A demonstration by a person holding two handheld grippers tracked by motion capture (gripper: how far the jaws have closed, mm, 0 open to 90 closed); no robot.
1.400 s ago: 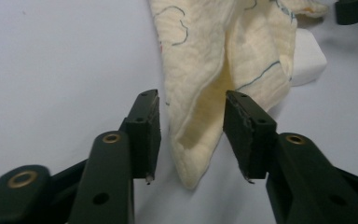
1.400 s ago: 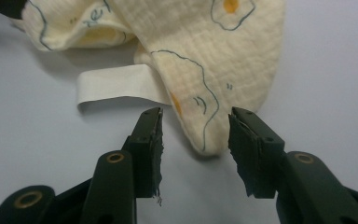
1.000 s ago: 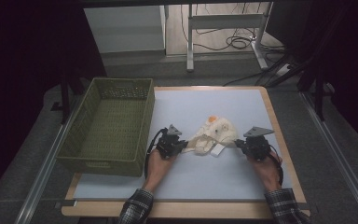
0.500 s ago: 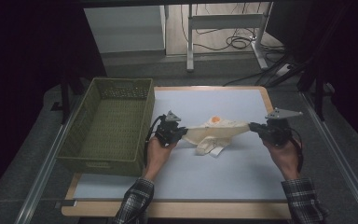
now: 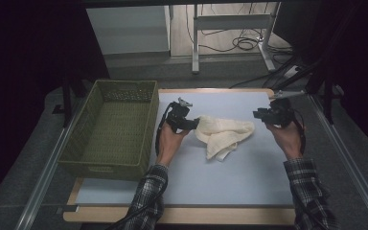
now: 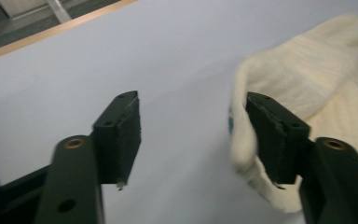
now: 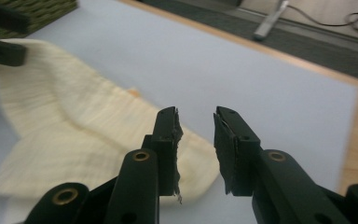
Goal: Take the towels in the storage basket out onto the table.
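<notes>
Cloth: cream, crumpled, mid-table.
Left gripper: jaws just opened, released, beside cloth.
Right gripper: jaws just parted, nothing between.

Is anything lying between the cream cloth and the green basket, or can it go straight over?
Nothing visible blocks it. The cream cloth lies on the blue mat, and the green basket sits open just beyond the left hand-held gripper, whose jaws stand open beside the cloth's edge. Only the basket's near wall must be cleared.
</notes>
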